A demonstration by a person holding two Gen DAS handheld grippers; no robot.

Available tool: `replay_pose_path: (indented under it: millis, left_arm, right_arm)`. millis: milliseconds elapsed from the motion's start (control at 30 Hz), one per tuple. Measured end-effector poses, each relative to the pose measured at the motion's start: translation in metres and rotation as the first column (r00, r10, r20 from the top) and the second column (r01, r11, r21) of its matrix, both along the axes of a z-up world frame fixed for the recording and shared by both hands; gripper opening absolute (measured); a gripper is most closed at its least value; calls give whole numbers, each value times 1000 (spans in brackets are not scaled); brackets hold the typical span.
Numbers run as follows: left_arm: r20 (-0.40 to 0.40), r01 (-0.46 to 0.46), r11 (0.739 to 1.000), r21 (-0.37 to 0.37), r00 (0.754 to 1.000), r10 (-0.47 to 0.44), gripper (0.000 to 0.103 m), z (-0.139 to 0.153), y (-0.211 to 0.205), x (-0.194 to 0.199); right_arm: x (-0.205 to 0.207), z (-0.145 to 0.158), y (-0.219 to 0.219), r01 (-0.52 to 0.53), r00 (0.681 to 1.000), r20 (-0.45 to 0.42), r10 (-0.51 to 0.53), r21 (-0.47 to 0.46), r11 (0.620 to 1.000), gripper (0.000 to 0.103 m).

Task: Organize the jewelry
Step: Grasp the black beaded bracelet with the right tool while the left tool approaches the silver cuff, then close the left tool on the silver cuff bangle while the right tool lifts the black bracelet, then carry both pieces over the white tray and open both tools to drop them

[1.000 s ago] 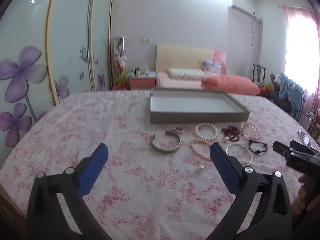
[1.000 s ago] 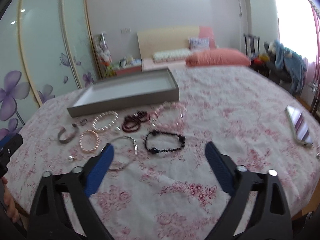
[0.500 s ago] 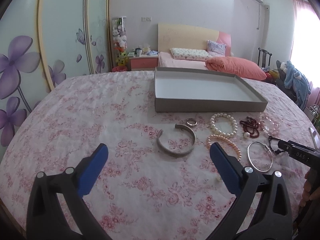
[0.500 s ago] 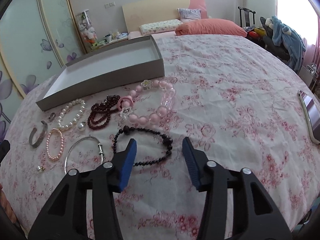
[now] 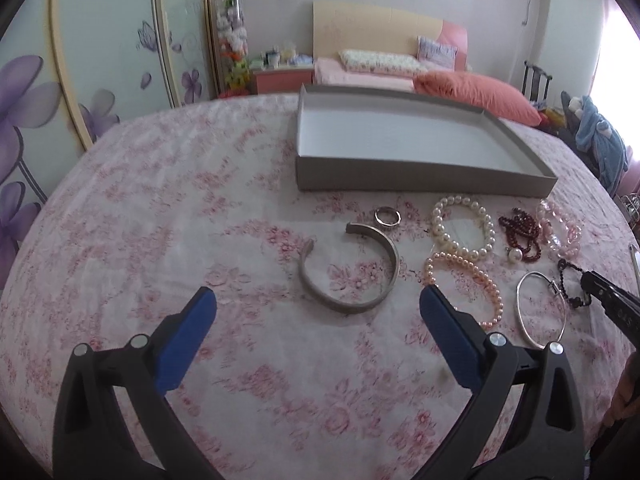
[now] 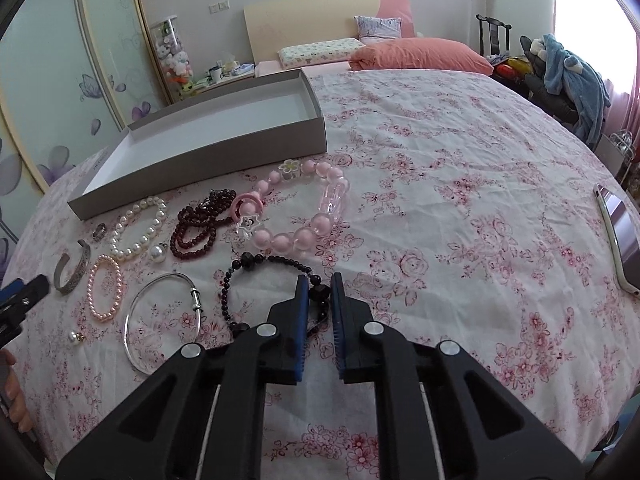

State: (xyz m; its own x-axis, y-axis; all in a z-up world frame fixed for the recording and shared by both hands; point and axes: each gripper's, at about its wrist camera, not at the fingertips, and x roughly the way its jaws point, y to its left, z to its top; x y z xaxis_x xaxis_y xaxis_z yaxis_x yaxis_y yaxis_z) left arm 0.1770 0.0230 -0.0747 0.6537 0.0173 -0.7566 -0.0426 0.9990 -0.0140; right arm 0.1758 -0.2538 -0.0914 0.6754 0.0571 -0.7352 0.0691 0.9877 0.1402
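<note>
My right gripper point(image 6: 319, 280) has its jaws closing tight on a bead of the black bead bracelet point(image 6: 226, 292), which lies on the floral cloth. In the left wrist view its tip point(image 5: 588, 280) meets that bracelet point(image 5: 568, 268) at the far right. My left gripper point(image 5: 316, 292) hangs open just short of the silver cuff point(image 5: 352, 306), with nothing between its fingers. The grey box point(image 5: 420, 176) with a white inside stands beyond the jewelry and holds nothing.
Spread in front of the box are a ring point(image 6: 99, 232), a white pearl bracelet point(image 6: 136, 232), a dark red bead string point(image 6: 192, 236), a chunky pink bracelet point(image 6: 280, 240), a pink pearl bracelet point(image 6: 100, 292) and a thin silver bangle point(image 6: 132, 320). A phone point(image 6: 618, 236) lies far right.
My right gripper dropped toward the black bead bracelet and its jaws came together on it. My left gripper moved forward and down toward the silver cuff, staying open.
</note>
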Motion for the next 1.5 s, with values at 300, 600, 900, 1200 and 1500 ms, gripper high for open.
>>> replay_pose_path:
  millis: [300,600,900,1200,1500]
  left_arm:
    - [-132,-59,998,7,989,59,99,-23,-8,40]
    - [-102,-83,997,-8,991,81,76,-18,-5,46]
    - [-78,-52,999,-17,996,50,64,-15,-8,38]
    - [16,-56,998,-33,998,56,64,11,-1,21]
    - [180,-35,999,-26,983,39,64,48,-8,-4]
  right_arm:
    - [-2,4,-3,-11,1000,18,11,32,999,12]
    - [-1,3,-2,-18,1000,21,17,38,999,12]
    - [-9,10,-4,-24,998,54,21,46,999,12]
    - [-17,38,2,-83,984,164,73,55,995,12]
    - [-23,70,14,-150,951,280,128,58,987,12]
